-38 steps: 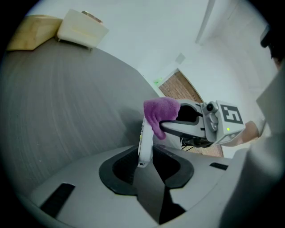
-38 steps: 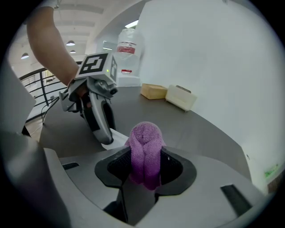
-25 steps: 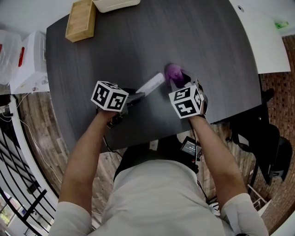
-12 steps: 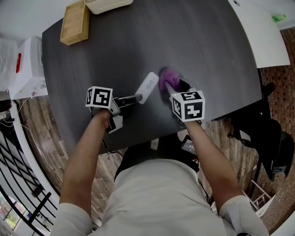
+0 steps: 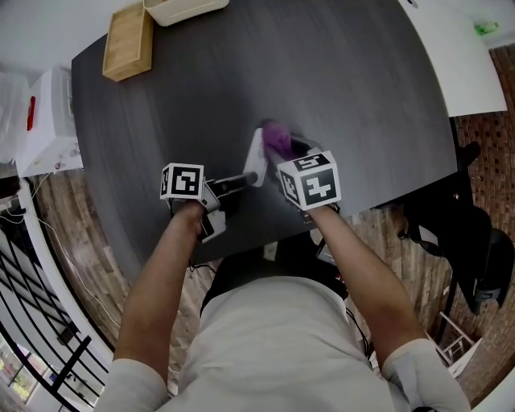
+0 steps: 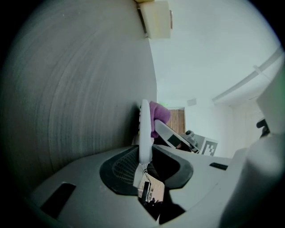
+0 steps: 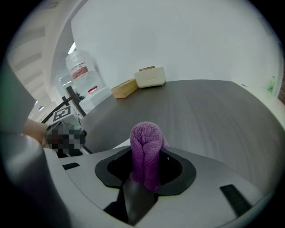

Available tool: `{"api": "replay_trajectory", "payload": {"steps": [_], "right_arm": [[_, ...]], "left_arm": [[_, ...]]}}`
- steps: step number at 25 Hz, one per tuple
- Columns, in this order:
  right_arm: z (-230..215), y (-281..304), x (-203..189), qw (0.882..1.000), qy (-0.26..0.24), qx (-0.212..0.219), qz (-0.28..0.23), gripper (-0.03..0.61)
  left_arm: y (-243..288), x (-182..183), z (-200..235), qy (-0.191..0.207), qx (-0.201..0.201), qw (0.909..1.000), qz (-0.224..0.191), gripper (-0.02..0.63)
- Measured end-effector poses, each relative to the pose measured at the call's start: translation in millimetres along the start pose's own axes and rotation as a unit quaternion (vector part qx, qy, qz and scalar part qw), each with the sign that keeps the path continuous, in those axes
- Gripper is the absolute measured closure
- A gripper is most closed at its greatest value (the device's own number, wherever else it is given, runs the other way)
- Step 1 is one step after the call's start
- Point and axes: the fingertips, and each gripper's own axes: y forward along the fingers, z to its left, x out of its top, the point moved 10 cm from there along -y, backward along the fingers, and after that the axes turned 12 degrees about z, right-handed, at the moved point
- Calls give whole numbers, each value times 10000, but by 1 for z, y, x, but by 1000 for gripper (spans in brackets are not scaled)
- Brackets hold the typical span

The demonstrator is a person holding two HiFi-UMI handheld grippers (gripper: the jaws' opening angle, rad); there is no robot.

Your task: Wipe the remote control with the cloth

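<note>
Remote control (image 5: 256,158), white and slim, is over the near part of the dark tabletop (image 5: 362,96), about midway along its near edge. Its near end is clamped between the jaws of the left tool (image 5: 244,180). In the left gripper view it shows edge-on, running straight out from the pads; whether it touches the tabletop I cannot tell. The right tool (image 5: 288,151) has its jaws closed on a folded wad of purple cloth (image 5: 278,138), which bulges out past the pads. The cloth lies against the remote's far half, on the side facing the right tool. Both forearms reach in from the near edge, and the tools meet at the remote. At the far left corner of the tabletop lie a wooden box (image 5: 127,44) and, just beside it, a white tray (image 5: 181,8), well apart from the tools
</note>
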Motion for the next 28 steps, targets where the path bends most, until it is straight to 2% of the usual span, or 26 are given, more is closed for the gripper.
{"api": "replay_trajectory", "payload": {"steps": [6, 12, 21, 25, 28], "right_arm": [[25, -9, -20, 9986, -298, 382, 212, 426], [41, -16, -38, 9961, -674, 452, 359, 431], [50, -23, -49, 9786, -1779, 544, 881, 431], [53, -25, -62, 9747, -1784, 776, 1098, 431], [52, -23, -68, 9729, -1729, 911, 1238, 431]], "left_arm": [[1, 2, 2, -13, -1, 10000, 7, 522], [2, 3, 1, 83, 91, 9997, 203, 522], [3, 2, -3, 459, 387, 9958, 690, 522], [3, 1, -4, 719, 616, 9901, 1032, 522], [3, 1, -4, 730, 623, 9895, 1078, 522]]}}
